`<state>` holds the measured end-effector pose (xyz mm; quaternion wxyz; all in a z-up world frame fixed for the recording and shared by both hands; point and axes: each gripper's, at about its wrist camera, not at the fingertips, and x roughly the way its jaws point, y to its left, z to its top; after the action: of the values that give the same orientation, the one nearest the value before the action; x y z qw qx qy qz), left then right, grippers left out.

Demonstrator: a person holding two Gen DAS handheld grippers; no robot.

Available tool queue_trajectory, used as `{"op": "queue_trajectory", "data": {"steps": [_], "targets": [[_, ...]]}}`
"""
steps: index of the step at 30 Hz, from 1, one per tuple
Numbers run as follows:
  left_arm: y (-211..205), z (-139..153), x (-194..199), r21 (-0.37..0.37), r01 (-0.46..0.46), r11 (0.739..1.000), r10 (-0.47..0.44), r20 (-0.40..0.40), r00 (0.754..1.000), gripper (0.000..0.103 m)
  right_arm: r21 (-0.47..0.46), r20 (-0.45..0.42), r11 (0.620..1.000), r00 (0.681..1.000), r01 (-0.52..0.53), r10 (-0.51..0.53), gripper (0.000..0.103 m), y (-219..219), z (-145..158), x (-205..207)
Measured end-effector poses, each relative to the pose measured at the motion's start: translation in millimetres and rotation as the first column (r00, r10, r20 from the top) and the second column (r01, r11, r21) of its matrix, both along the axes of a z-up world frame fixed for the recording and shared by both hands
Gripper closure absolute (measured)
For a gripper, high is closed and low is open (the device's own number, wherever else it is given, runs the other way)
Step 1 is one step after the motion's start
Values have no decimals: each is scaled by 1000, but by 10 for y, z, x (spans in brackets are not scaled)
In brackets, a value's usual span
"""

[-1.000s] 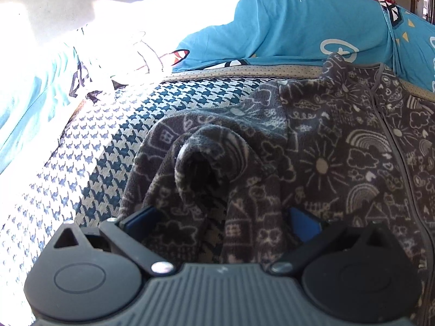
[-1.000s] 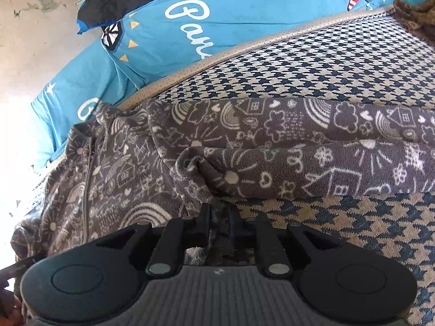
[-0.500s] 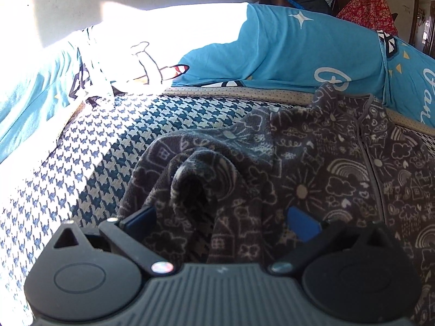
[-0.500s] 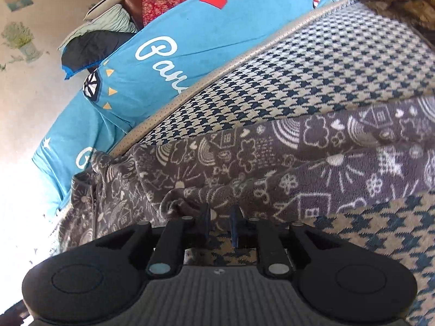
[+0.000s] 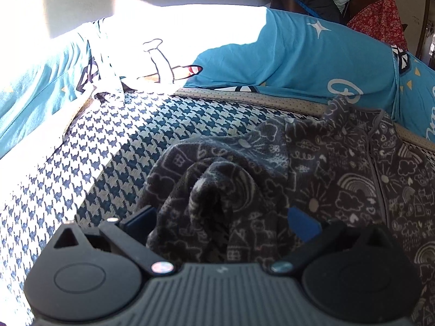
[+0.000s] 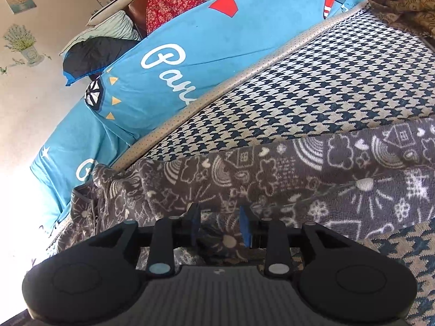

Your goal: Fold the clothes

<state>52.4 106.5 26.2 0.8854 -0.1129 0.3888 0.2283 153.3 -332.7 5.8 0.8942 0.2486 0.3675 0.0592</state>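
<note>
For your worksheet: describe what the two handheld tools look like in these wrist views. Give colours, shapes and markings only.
Both look alike. The left tool and the right tool each have a grey ribbed body, two rounded black housings with a circular outline embossed on them, black linkage arms on silver pivot pins, and blue pads on the fingers. No cables, hands or sleeves show.

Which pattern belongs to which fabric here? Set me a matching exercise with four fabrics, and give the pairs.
Fabrics:
1. fleece garment
2. mat under it
3. bedding along the mat's far edge
4. cloth behind the bedding

Patterns:
A. red with small pale flowers
B. grey with white doodles
C. bright blue with white lettering
D. dark blue and cream houndstooth

Pairs: 1-B, 2-D, 3-C, 4-A
</note>
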Motion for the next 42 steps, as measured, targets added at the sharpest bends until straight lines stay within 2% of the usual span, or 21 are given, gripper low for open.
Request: {"op": "queue_trajectory", "data": {"steps": [5,8,12,17,21,24,28,31,34,37,42], "targets": [[246,-7,-81,17,-61,998,61,0,998,0,6,6,998,998,-69,69,73,135,0,16],[329,-46,-115,20,-69,997,69,-19,997,0,0,-22,997,996,-81,81,73,202,-46,38],[431,-68,-180,44,-79,996,81,-32,996,0,-54,-90,998,995,-36,31,73,239,-157,82],[607,-129,-251,21,-110,994,112,-70,991,0,-122,-84,993,996,2,-13,73,356,-104,76],[677,-114,-330,-17,-90,996,89,-52,995,0,-169,-37,985,999,20,-27,73,516,19,10],[684,-90,-369,-13,-71,997,70,-45,997,0,-168,14,986,1000,-24,27,73,715,139,-72],[743,-36,-435,-47,-40,998,39,-22,999,0,-126,36,982,988,-143,149,72,1066,191,-240],[753,5,-491,-31,-11,999,10,-38,999,0,-103,61,960,961,-262,269,72,1376,196,-487],[755,49,-579,4,9,1000,-9,-51,999,0,-83,89,922,919,-377,384,72,1686,202,-733],[817,136,-700,-20,19,1000,-20,-23,1000,0,-66,119,871,862,-488,492,72,1996,207,-980],[927,256,-885,-46,15,999,-14,20,1000,0,-54,167,761,746,-646,645,72,2504,213,-1372]]}}
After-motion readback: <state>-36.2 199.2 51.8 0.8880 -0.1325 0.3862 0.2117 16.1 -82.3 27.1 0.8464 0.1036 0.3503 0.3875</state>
